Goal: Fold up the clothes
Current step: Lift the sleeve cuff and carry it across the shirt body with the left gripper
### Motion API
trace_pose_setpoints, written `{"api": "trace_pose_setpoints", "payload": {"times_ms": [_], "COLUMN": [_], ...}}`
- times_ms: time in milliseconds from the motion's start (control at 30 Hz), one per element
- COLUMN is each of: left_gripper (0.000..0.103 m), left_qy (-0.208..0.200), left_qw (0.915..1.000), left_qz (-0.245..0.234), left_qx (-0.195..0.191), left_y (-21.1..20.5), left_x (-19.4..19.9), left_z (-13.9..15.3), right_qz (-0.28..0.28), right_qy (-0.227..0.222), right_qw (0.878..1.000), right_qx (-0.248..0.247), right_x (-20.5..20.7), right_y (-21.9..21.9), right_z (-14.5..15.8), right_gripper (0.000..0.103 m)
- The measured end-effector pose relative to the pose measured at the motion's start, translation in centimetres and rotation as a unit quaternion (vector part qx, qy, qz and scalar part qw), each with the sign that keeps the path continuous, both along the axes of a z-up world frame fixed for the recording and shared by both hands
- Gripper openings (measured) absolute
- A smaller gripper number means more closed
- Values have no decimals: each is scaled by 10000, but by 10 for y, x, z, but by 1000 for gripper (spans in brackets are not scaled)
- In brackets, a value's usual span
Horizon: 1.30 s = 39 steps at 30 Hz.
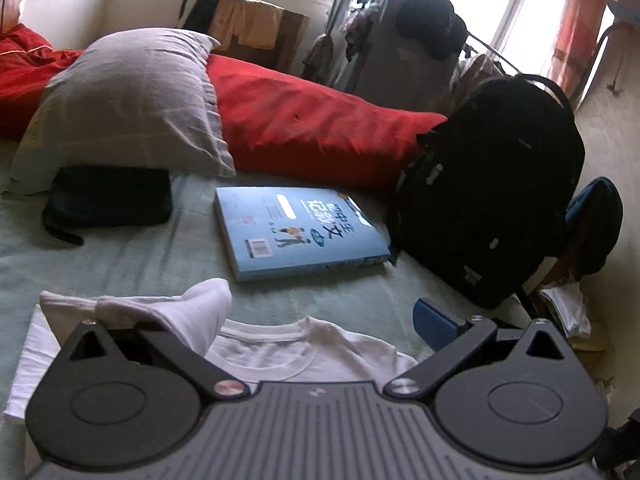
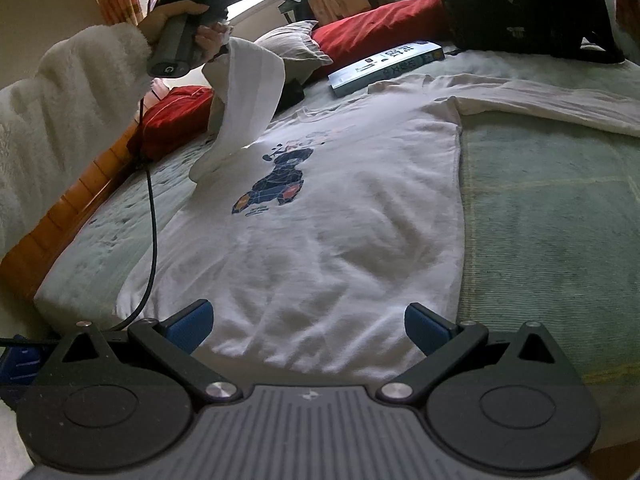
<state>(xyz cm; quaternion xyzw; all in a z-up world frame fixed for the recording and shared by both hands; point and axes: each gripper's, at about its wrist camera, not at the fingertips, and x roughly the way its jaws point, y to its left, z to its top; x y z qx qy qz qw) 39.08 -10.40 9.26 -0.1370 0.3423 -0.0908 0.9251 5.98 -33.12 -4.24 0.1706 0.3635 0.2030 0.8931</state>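
A white long-sleeved shirt (image 2: 328,216) with a dark blue print lies flat on the green bedspread (image 2: 552,216), collar toward the pillows. My right gripper (image 2: 308,330) is open and empty over the shirt's hem. My left gripper (image 1: 280,320) has its jaws wide apart above the collar (image 1: 296,336); the white left sleeve (image 1: 192,312) drapes over its left finger. In the right wrist view the sleeve (image 2: 248,108) hangs from the raised left gripper. The other sleeve (image 2: 540,100) lies stretched out to the right.
A blue book (image 1: 300,228), a black backpack (image 1: 492,196), a dark pouch (image 1: 108,200), a grey pillow (image 1: 132,108) and a red pillow (image 1: 312,128) lie at the head of the bed. A wooden bed frame (image 2: 72,208) runs along the left edge.
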Motion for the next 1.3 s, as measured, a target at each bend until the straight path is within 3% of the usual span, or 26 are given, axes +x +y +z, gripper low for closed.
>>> {"api": "trace_pose_setpoints", "payload": {"times_ms": [267, 833, 1133, 1233, 1300], "left_gripper": [102, 102, 102, 102, 102], "left_qy": [196, 5, 448, 645, 911], "left_qw": [9987, 9961, 9913, 9871, 9799], "left_qz": [-414, -705, -1073, -1282, -1540], "left_qx": [233, 538, 619, 708, 884], "left_y": [-27, -74, -95, -101, -107], "left_x": [9, 27, 27, 20, 17], "left_z": [1, -15, -66, -85, -99], "right_qz": [-25, -15, -44, -54, -63], "right_qy": [-3, 89, 135, 158, 169], "right_qw": [10000, 9998, 9998, 9998, 9998], "right_qx": [47, 188, 137, 111, 90], "right_x": [2, 9, 10, 11, 12], "right_y": [-5, -13, -11, -10, -9], "right_z": [-2, -11, -11, -11, -11], "right_gripper": [103, 103, 103, 103, 103]}}
